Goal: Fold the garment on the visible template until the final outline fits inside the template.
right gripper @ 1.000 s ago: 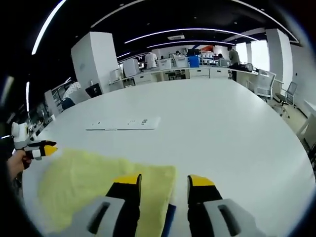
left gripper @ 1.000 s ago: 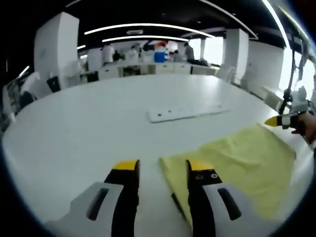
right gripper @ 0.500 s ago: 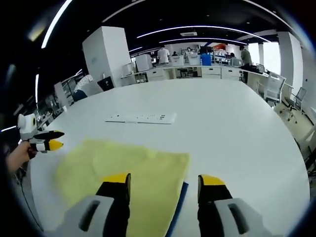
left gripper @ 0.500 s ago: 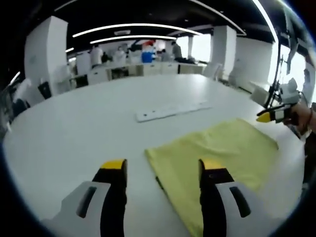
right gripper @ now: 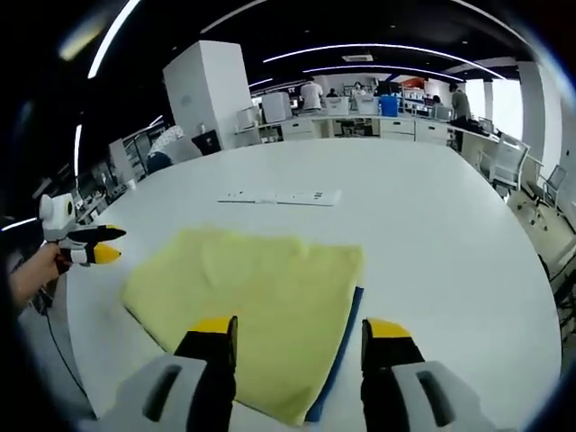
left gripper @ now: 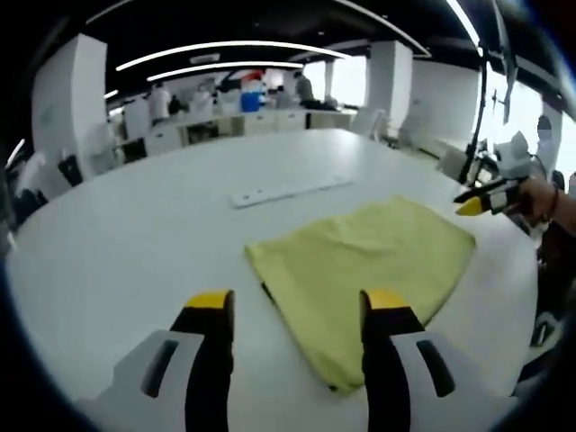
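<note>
now both tongs point(left gripper: 291, 308) point(right gripper: 299, 330) hover agape above the folded garment point(right gripper: 256, 301).

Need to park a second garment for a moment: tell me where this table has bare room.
The white table is bare beyond the yellow garment, between it and the white strip, and wide open past the garment's blue-edged side toward the far rim. Crowded: the near edge, where both open grippers, left and right, hover by the cloth.
</note>
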`<state>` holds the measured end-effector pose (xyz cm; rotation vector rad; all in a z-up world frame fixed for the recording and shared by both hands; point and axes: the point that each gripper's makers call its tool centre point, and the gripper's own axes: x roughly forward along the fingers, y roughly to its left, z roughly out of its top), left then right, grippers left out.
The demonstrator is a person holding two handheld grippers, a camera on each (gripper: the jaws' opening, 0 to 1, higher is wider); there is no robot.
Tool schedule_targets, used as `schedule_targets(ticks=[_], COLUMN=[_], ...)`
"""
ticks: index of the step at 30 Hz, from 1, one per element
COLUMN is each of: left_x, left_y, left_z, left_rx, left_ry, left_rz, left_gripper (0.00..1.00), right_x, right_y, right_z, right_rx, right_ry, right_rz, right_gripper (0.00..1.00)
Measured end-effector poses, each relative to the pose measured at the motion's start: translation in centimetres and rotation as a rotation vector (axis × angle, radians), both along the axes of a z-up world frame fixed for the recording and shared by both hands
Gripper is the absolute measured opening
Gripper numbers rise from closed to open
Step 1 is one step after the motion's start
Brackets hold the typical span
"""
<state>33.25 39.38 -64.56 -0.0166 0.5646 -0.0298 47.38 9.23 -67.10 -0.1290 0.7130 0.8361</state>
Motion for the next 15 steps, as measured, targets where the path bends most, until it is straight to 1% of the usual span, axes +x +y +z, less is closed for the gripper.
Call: schedule_targets(ticks=[4, 7, 11, 15], left_x=[-0.8, -1.5, -2.3, -3.1], left_y=[-0.7, -1.2, -1.6, -1.9], left_z=[-0.3, -0.9, -1.7, -2.2], left_rx=[-0.008, -0.009, -0.02, -0.025], left_ry=[0.0, 0.013, 0.029, 0.032], left_rz=[-0.019, -0.031, -0.029, -0.019], left_gripper=[0.51, 0.5, 0.48, 0.45], right_x=[-1.3, -2.1, -2.9, -3.6], right_y=[-0.5, -0.9, -1.3, -1.8], right_z=[-0.3, -0.6, -1.3, -1.9], right_rx=[-0.011, -0.021, -0.028, -0.056], right_ry=[0.003, 0.007, 0.023, 0.013], right_rz=[0.012, 0.018, 0.025, 0.033], right_gripper=[0.53, 0.53, 0.51, 0.47])
